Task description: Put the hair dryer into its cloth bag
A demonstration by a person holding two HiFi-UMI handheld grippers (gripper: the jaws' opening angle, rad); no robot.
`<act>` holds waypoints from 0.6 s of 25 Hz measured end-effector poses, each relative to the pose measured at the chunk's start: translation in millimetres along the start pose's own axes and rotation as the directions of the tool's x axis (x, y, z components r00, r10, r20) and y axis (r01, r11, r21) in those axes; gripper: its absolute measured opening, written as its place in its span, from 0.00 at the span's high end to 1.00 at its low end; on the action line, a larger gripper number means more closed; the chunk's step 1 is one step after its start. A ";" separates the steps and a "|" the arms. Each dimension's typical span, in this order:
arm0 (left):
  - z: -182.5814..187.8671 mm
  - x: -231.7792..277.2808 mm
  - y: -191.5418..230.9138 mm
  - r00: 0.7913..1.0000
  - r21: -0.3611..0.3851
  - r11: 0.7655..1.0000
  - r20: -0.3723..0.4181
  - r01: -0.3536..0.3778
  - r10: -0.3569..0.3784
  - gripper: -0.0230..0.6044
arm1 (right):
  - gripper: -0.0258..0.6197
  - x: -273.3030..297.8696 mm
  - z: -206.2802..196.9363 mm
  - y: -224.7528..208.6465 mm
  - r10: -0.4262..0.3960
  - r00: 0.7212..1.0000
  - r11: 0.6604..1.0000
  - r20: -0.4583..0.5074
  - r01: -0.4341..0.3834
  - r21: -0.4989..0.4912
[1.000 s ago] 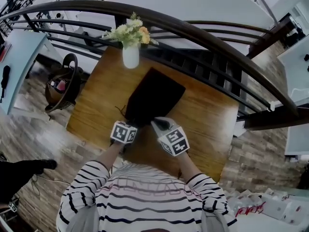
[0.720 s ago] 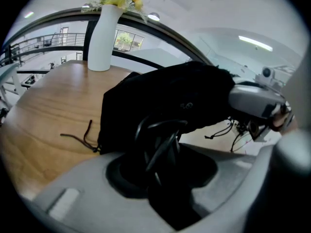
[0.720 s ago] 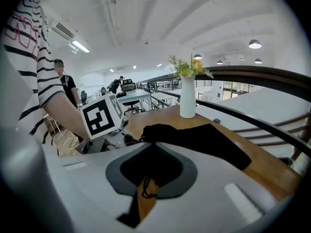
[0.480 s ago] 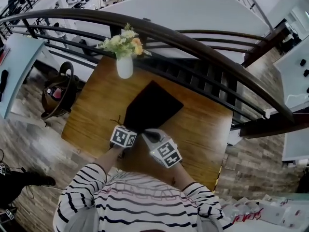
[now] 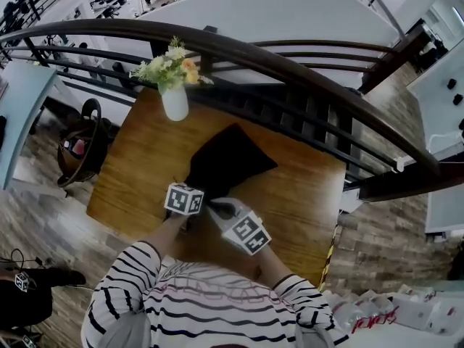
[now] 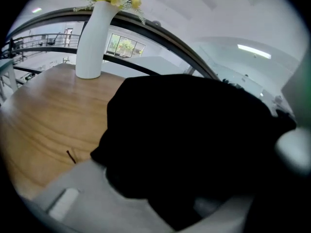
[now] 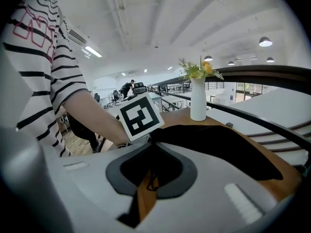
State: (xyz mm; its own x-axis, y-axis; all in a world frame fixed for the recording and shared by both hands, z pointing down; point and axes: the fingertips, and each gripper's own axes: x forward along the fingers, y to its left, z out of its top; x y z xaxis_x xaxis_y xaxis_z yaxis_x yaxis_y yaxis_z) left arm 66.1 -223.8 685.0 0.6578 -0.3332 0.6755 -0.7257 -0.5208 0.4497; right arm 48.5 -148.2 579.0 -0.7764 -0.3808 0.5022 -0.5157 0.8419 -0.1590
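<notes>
Black cloth bag (image 5: 230, 154) looks limp and light, best held by its mouth: left gripper (image 5: 192, 193) jaws clamp bunched cloth, right gripper (image 7: 151, 143) jaws pinch its hem.

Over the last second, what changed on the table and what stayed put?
The left gripper, closed on the black cloth bag, pushed toward the white vase, and the bag's near end bunched up from flat. Nothing was grasped or released. The right gripper stayed shut beside it; vase and wooden table unchanged.
</notes>
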 end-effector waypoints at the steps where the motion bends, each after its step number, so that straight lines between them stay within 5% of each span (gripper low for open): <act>1: 1.2 2.6 1.1 1.000 0.000 1.000 0.000 0.000 0.000 0.70 | 0.94 0.7 -1.8 0.0 0.009 1.000 1.000 -0.001 -0.009 0.004; 6: 13.9 12.1 7.1 0.999 0.001 1.000 0.040 -0.019 0.019 0.70 | 0.94 3.3 -6.7 -8.2 0.040 0.999 0.999 0.010 -0.040 0.031; 15: 33.9 -14.9 45.4 0.979 -0.164 0.981 0.158 -0.100 0.127 0.70 | 0.94 21.3 8.0 -8.2 0.123 0.990 0.991 0.073 -0.127 0.049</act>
State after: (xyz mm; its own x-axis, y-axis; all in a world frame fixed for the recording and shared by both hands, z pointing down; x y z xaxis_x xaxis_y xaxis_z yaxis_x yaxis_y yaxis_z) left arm 30.2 -269.1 675.5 0.5841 -0.5165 0.6262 -0.8113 -0.3486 0.4693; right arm 33.3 -166.3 584.2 -0.8585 -0.3012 0.4151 -0.4302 0.8635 -0.2633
